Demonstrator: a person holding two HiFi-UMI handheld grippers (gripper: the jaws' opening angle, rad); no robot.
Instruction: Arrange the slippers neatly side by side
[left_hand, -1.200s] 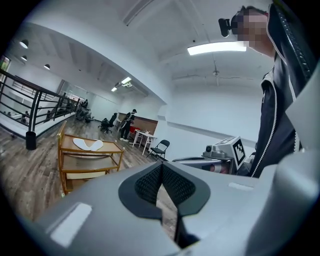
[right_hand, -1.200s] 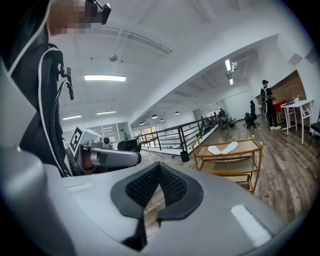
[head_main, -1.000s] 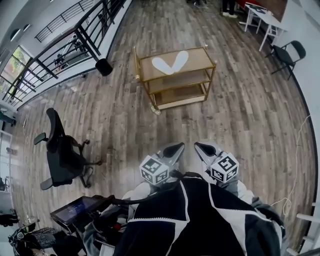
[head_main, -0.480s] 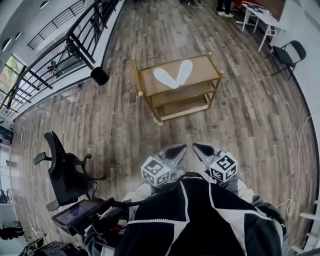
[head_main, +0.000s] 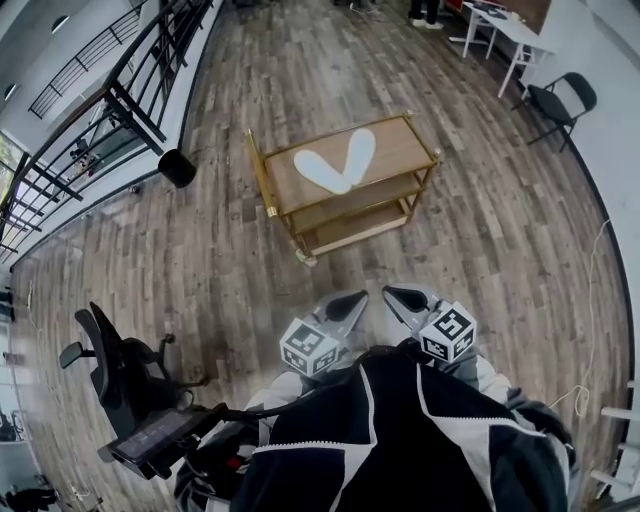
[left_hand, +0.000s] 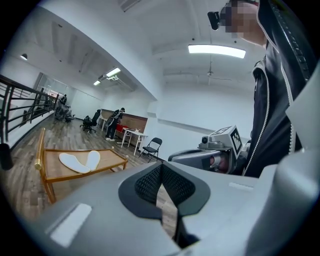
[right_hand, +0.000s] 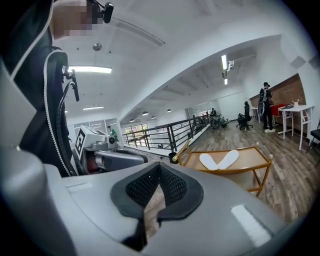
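Head view: approach step, nothing grasped; slippers (head_main: 335, 165) white, flat, in a V on cart (head_main: 400, 150) top, near ends touching, far ends splayed; well ahead of left tool (head_main: 345, 303) and right tool (head_main: 405, 298); left gripper view: jaws closed, empty; right gripper view: same; next, I'd say: close in, open, swing one slipper parallel.

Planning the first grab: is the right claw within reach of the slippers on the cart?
Probably not yet: the right claw sits near the body, with floor between it and the slippers atop the cart. Nothing blocks the way.
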